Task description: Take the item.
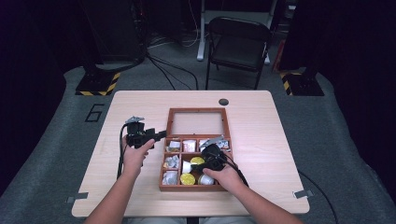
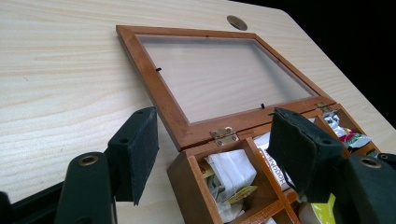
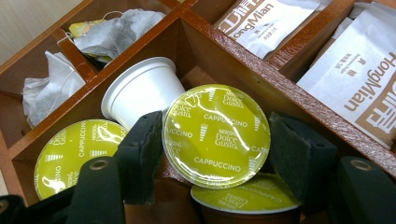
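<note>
Yellow-green foil marks the cappuccino capsule (image 3: 215,135) I'm after; it stands tilted on edge in the box's middle compartment, leaning on other capsules, and my right hand-held gripper (image 3: 212,149) straddles it with the left pad touching its rim and the right pad standing off — released, not yet clamped. I judge I've come in low so the pads take the rim edge-on. A white capsule (image 3: 140,91) lies on its side just behind. My left hand-held gripper (image 2: 210,154) sits at the corner of the wooden box (image 2: 187,177), jaws parted and empty, likely to steady the box. The glazed lid (image 1: 198,122) lies flat — folded back on its hinges. The pale wood counter (image 1: 261,130) stands on grey floor, with a folding chair (image 1: 238,44) beyond.
</note>
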A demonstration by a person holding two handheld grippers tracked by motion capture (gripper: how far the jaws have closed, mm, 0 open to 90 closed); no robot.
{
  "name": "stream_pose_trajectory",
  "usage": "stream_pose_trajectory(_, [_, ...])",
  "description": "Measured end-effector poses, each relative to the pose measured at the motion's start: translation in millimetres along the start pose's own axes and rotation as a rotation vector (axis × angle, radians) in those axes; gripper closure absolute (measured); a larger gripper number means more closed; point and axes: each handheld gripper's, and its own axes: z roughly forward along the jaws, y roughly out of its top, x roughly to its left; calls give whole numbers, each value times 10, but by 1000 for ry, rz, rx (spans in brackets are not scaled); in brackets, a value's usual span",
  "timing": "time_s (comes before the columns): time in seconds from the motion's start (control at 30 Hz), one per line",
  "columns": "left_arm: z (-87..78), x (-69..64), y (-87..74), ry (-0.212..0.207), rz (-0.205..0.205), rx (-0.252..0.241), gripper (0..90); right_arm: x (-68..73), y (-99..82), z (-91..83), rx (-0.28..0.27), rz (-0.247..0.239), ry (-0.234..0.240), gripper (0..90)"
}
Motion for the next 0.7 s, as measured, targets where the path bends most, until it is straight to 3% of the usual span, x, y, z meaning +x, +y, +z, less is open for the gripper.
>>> stream_pose_trajectory(0.2, [-3,7,2,3,-2,0,328,30,-6,-11,-20,-31,-12,365])
stream_pose_trajectory(0.23, [-5,13,3,6,0,-3,329,33,-8,-23,-26,-54,-15,365])
stream_pose_trajectory(0.5, [-11,11,4,6,-6,-4,330,76,16,-130,-58,-51,-7,365])
stream_pose_trajectory(0.7, [-12,23,7,8,-8,-7,330,106,43,-237,-81,-86,-20,365])
